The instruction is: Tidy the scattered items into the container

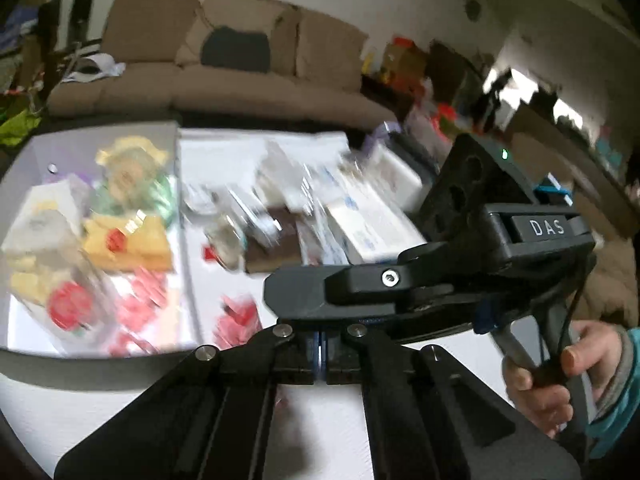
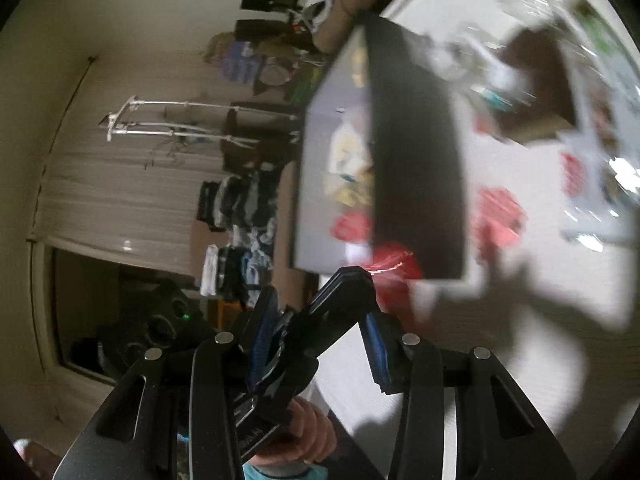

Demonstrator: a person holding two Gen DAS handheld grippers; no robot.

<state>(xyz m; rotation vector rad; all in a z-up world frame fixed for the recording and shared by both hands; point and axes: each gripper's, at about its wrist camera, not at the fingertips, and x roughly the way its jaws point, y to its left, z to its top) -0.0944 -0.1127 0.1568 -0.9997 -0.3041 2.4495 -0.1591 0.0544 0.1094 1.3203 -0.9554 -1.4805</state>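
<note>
Packets already fill much of the box (image 1: pixel 24 152) at the table's (image 1: pixel 120 408) left, many remain scattered beside it, left tongs (image 1: pixel 320 354) closed empty, right tongs (image 2: pixel 320 360) parted, empty.

The left gripper (image 1: pixel 320 354) is seen at the bottom of the left wrist view, its fingers closed together with only a thin blue seam between them. Just above it, the right gripper (image 1: pixel 298 296) is laid across the view, held by a hand (image 1: pixel 560 376) at the right edge. An open container (image 1: pixel 24 160) is set on the white table (image 1: pixel 72 408) at left, with blurred yellow and red packets inside. More scattered items (image 1: pixel 280 216) are spread beside it, and a brown sofa (image 1: pixel 224 64) is seen behind.
</note>
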